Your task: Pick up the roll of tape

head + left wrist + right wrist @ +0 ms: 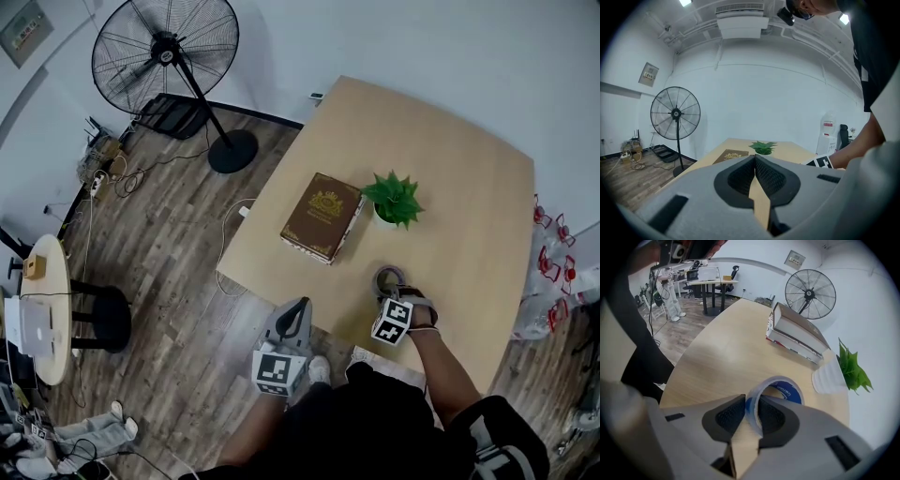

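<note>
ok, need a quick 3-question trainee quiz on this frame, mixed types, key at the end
1. True or false: the right claw has one jaw inside the roll of tape and one outside its wall.
2. Short answer: what does the left claw hold?
3. Pick one: which is nearest the book? A roll of tape, B potted plant, C left claw.

Key: 1 true. 2 nothing, its jaws are together. 3 B.
</note>
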The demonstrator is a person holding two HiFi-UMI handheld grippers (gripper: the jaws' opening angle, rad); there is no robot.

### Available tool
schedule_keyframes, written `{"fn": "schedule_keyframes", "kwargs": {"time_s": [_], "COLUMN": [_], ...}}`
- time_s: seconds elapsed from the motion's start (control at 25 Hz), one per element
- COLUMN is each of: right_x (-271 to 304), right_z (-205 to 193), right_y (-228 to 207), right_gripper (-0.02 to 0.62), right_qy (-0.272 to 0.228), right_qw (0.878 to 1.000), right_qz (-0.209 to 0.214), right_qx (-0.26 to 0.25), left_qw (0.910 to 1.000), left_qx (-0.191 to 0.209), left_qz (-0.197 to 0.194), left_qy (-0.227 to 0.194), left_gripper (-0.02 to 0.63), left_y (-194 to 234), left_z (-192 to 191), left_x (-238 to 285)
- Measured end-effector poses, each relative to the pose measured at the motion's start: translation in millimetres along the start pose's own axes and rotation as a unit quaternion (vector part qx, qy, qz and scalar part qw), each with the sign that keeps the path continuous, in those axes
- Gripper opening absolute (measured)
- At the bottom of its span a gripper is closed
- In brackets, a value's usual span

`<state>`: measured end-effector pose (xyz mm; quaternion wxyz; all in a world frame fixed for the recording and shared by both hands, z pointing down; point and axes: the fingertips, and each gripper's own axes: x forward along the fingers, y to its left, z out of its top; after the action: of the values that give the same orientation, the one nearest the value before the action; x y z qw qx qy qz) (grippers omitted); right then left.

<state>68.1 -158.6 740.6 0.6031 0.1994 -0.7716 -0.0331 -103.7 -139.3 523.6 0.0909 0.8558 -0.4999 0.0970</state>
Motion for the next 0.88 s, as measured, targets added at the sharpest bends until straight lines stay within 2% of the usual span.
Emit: {"fn": "schedule_keyframes", "kwargs": {"time_s": [0.36,0.64,0.88], "right_x": [-2,-27,-67], "right_z": [-6,9,32], "right_y": [5,-9,-32], "right_gripper": [0.052,0.041,0.04], "right_qy": [-0.002,-0.045,-0.098], "right_qw": [1.0,0.997,0.986], "right_qz": [-0.003,-0.058,-0.118], "right_qx": [0.023,0.038,0.066], "left_qw": [1.0,0.9999,0.9999], "left_qx": [-0.002,0.001,-0.001], "left_qz": [-0.008,-0.011,-0.014], "left_qy": [0.003,0.001,-0.003], "left_gripper": [0.005,0.005,0.005], "left_y": [-4,-4,-5], "left_z": [-1,-1,3], "left_x": [-2,-4,-4]}}
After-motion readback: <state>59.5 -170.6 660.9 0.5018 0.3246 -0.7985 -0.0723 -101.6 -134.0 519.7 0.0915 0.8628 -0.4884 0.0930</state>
